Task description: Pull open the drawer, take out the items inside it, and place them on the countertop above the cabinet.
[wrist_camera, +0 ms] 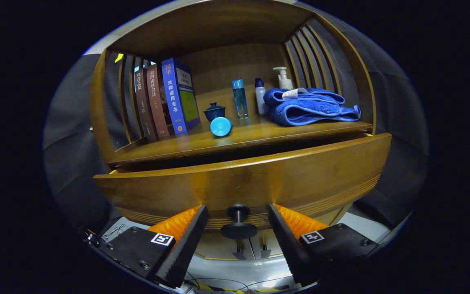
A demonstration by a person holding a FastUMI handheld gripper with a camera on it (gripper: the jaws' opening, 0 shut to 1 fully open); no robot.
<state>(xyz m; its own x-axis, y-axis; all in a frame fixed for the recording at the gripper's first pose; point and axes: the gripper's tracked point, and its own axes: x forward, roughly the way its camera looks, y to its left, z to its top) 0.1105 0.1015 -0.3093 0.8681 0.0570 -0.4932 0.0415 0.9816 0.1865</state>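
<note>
Wooden countertop (259, 136) – upright books (165, 100), lidded cup (214, 111), blue lid (220, 126), bottles (240, 98), folded blue towel (308, 107)

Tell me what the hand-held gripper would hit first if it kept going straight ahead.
Probably the black drawer knob: it sits between the open fingers of the hand-held gripper, neither touching it. Just behind it is the drawer front, pulled slightly out. Depth is hard to judge.

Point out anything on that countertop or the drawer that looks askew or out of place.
A light blue cup lies tipped on its side beside the dark blue lidded teacup. The drawer stands slightly open. The gripper has its jaws open either side of the black knob.
</note>
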